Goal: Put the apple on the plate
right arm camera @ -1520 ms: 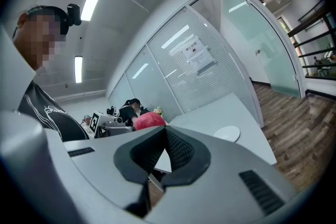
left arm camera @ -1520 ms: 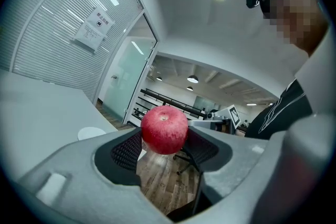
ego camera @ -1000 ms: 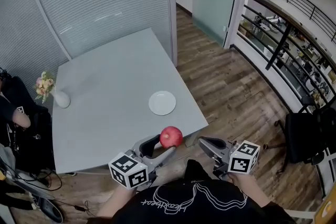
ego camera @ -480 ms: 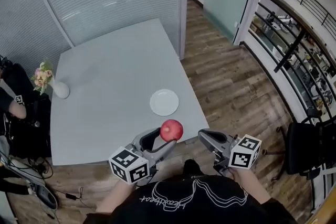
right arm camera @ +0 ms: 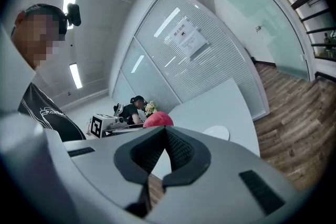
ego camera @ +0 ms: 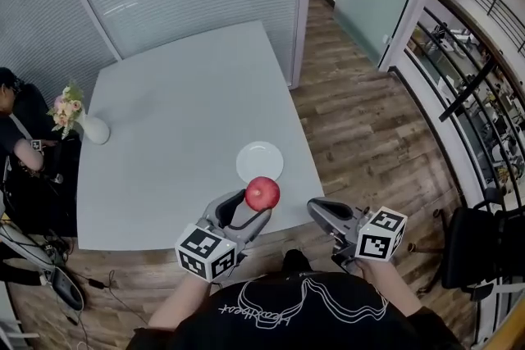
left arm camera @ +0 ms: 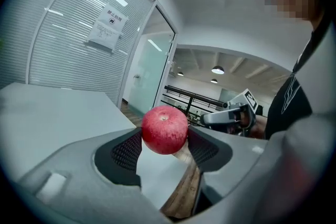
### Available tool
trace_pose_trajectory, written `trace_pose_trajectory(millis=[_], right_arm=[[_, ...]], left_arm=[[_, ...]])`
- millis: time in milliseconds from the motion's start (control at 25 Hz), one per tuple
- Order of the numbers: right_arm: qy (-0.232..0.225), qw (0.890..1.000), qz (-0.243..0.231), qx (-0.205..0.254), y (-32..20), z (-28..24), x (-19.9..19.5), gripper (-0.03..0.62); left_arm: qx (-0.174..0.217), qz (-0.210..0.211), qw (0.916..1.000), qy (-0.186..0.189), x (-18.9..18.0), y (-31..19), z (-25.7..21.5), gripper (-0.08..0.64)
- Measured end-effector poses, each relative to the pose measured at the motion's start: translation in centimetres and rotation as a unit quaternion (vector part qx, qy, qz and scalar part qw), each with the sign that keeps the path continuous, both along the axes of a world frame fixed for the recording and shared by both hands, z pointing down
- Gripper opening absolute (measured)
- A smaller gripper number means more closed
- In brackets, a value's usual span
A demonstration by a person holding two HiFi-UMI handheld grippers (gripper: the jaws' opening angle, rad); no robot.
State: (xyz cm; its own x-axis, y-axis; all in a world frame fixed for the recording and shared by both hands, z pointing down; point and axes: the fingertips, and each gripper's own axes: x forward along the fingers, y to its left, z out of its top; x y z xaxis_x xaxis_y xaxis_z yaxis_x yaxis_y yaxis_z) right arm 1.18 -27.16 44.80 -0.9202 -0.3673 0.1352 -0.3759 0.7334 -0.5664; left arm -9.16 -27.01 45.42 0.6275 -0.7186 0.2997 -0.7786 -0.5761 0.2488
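Grey table (ego camera: 164,135), apple (ego camera: 262,193) clamped between left fingers (left arm camera: 126,152)

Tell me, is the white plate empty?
Empty: the plate is bare white; the apple sits clamped in the left gripper, short of it.

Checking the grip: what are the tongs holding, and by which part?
The left tongs clamp the apple by its two sides; the right tongs are shut and empty.

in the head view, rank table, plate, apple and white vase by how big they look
1. table
2. plate
3. apple and white vase: these look about alike, and the apple sits nearer the camera, so I won't rank them.
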Motion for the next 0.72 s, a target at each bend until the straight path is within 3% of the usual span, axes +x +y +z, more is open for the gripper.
trace_pose_trajectory(millis=[200,720], right_arm=[[-0.001,1.000,-0.004,-0.006,-1.8,0.4,0.8,0.009],[0.001,1.000,-0.023,-0.018,-6.8,1.5,2.6,0.009]], left_arm=[[0.002,-0.021,0.9993,-0.029,-0.3,-2.4,1.6,0.281],[-0.006,-0.076,0.9955,-0.058,-0.9,-8.5,5.3,0.281]])
